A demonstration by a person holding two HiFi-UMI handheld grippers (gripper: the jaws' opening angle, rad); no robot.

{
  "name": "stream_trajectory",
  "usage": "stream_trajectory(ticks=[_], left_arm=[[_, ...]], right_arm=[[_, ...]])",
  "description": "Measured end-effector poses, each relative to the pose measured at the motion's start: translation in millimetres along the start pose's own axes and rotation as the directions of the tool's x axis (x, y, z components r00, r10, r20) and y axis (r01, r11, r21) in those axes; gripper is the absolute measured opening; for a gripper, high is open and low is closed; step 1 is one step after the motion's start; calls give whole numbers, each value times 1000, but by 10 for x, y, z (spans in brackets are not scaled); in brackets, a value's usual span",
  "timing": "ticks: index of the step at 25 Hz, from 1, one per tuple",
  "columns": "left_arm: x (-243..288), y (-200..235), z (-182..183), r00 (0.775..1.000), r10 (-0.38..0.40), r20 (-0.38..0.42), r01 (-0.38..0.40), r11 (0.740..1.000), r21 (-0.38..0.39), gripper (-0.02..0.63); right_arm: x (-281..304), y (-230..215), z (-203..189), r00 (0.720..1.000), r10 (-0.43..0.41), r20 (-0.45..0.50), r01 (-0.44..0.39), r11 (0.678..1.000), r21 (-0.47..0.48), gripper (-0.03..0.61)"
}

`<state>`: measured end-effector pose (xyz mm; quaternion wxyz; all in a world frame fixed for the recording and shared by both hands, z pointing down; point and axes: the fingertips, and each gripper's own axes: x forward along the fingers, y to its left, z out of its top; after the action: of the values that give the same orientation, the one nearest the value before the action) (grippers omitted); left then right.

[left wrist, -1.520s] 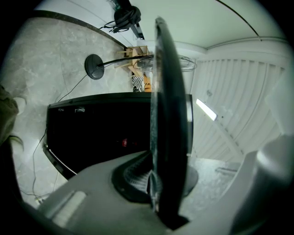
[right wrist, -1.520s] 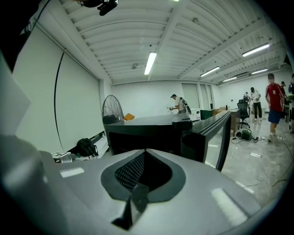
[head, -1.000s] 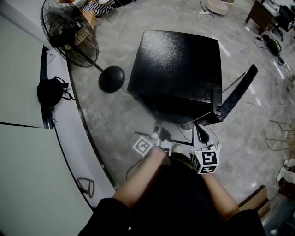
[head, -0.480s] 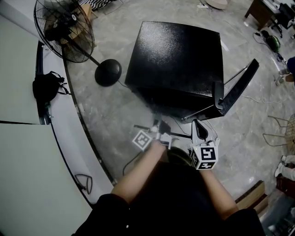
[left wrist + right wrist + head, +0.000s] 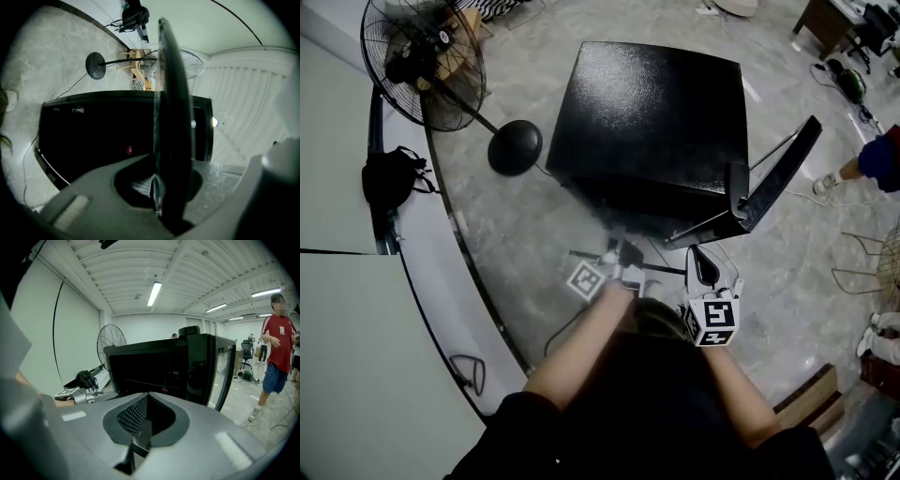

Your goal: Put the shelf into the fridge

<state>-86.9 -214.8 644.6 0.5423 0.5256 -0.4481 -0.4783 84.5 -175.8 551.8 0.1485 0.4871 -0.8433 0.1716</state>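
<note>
Pinching the shelf (image 5: 171, 93) edge-on, the left gripper (image 5: 160, 199) has its jaws clamped on the near rim. The plate runs from 6 to 12 o'clock through that view. The dark mouth of the fridge (image 5: 93, 136) lies behind it and spreads out towards 9. The shelf is in front of the cavity, not yet on any rail.

In the right gripper view, the right gripper (image 5: 140, 423) has its jaws together, with nothing I can make out between them. The open door (image 5: 225, 376) stands at 3 o'clock.

From the head view, both tools sit at 6 o'clock of the fridge. I judge the slide-in needs the shelf flat and square to the opening, with its side edges matched to one pair of rails and clear of the door.
</note>
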Motion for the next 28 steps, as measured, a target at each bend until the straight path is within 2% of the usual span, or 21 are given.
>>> stream_trajectory(ticks=[3, 10, 16, 28], left_arm=[[31, 20, -12, 1000, -6, -6, 6, 1000, 17, 17], [53, 122, -46, 1000, 16, 16, -16, 1000, -5, 17], [12, -61, -48, 999, -35, -4, 35, 999, 8, 17], [51, 2, 17, 999, -32, -5, 32, 998, 47, 17]], right_arm=[[-15, -44, -48, 1000, -1, -1, 1, 1000, 3, 0], [-16, -90, -48, 1000, -8, 1, 8, 1000, 4, 0], [-31, -26, -12, 1000, 1, 4, -1, 1000, 1, 0], [-25, 30, -15, 1000, 7, 3, -7, 1000, -6, 0]])
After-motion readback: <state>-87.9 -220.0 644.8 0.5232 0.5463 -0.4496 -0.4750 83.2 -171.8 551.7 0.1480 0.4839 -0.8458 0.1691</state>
